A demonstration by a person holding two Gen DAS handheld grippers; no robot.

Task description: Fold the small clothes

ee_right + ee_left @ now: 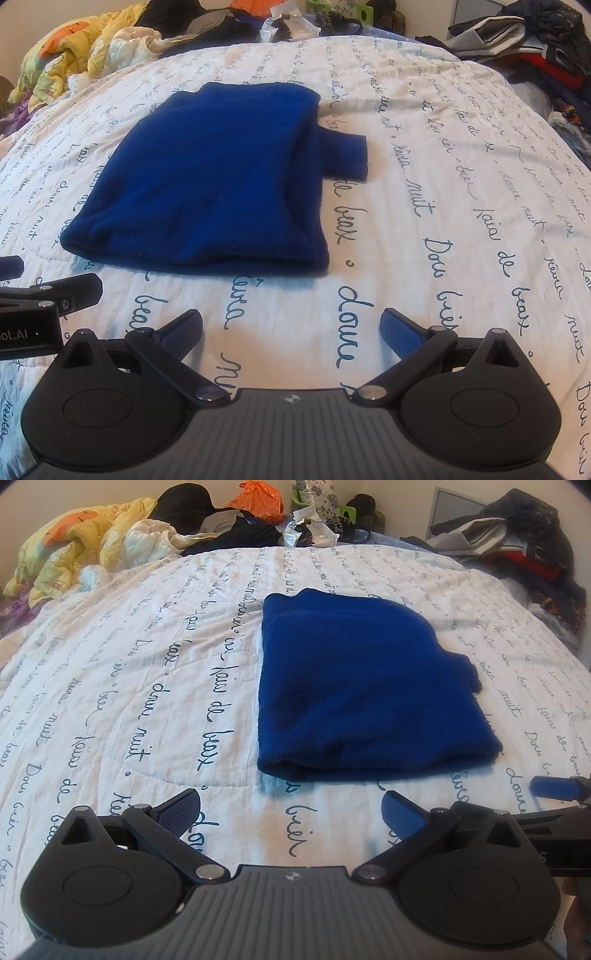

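Note:
A dark blue knitted garment (365,686) lies folded flat on the white bedspread (129,686), its thick folded edge nearest me. In the right wrist view the same garment (218,177) has a sleeve end (347,155) sticking out on its right side. My left gripper (291,814) hovers open just short of the near edge, nothing between its fingers. My right gripper (291,332) is open too, empty, in front of the garment's right corner. Each gripper shows at the edge of the other's view: the right one (554,788), the left one (55,295).
The bedspread (461,184) carries dark handwritten script. A yellow and orange quilt (74,542) is bunched at the far left. Dark clothes, an orange bag (256,498) and wrappers line the far edge. A heap of clothes (517,546) sits at the far right.

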